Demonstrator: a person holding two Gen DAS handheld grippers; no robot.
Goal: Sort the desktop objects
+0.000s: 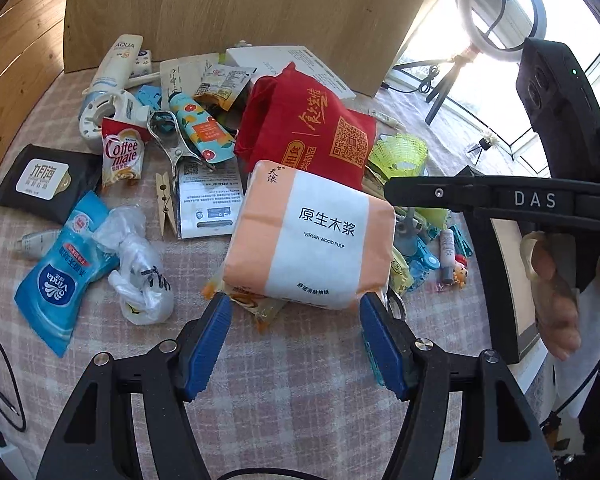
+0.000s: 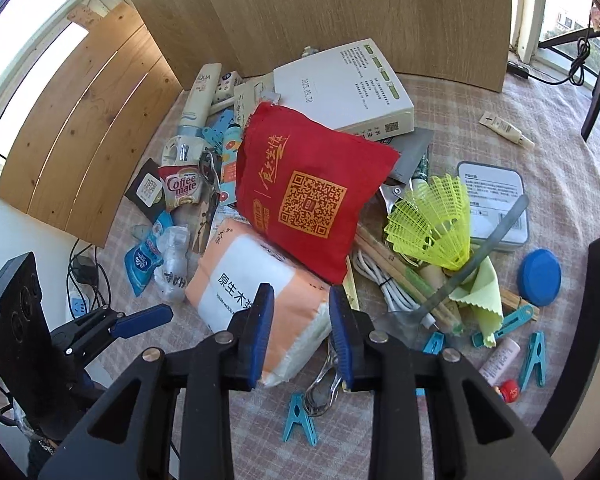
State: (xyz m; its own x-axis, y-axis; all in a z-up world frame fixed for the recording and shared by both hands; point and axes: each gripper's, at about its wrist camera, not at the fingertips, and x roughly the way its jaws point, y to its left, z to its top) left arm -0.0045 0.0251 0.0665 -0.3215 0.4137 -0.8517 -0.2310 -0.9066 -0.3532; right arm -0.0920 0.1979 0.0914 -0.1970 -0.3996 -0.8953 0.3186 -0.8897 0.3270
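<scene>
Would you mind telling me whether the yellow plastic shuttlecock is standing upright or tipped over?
Tipped over: the yellow plastic shuttlecock lies on its side across the clutter, its mesh skirt opening sideways rather than upward.

My gripper pads (image 2: 260, 332) are blue. Between them sits the tissue pack (image 2: 260, 288), peach-orange with a white band. Behind it leans a red bag (image 2: 304, 196) printed in orange; right of the bag, a neon-yellow shuttlecock (image 2: 432, 224). The tablecloth (image 2: 560, 152) is pink-and-white checked.
</scene>
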